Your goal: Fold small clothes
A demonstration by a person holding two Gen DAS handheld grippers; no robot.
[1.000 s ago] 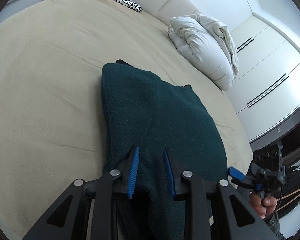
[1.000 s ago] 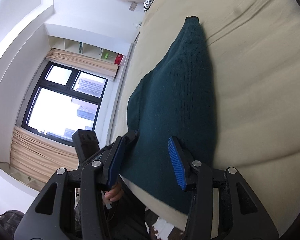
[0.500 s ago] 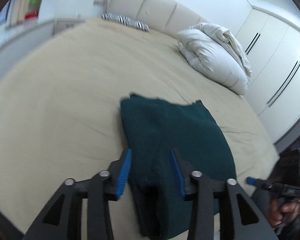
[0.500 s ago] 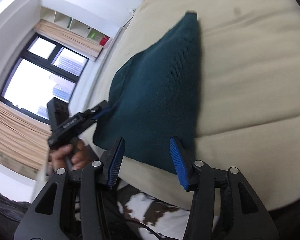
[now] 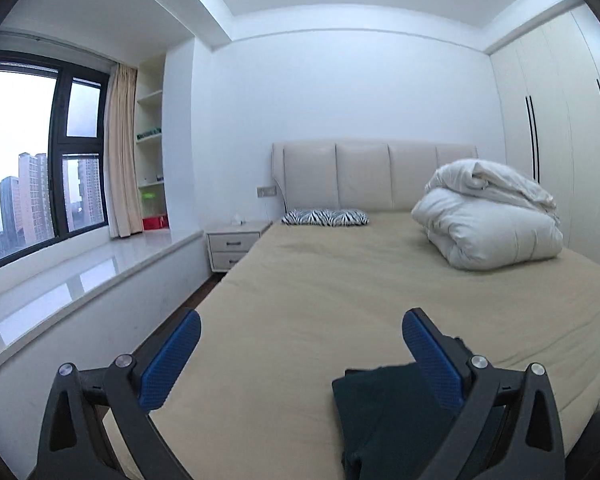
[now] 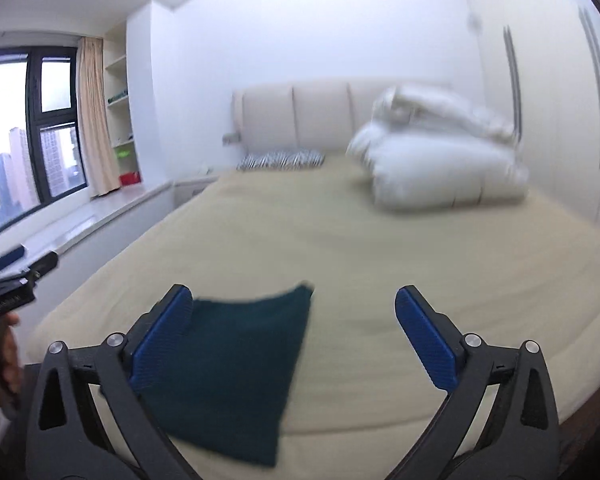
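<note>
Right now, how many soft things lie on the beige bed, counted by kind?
Folded dark green knitted garment: 1
Zebra-striped flat pillow: 1
Bundled white duvet: 1
Total: 3

Soft daylight from the window (image 5: 40, 168); right view motion-blurred (fisheye-bent edges).

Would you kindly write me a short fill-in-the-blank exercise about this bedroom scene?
1. The folded garment on the bed is dark ____.
2. Both the left hand-held gripper and the right hand-held gripper are ____.
3. The small pillow by the headboard has a ____ pattern.

Missing words: green; open; zebra
</note>
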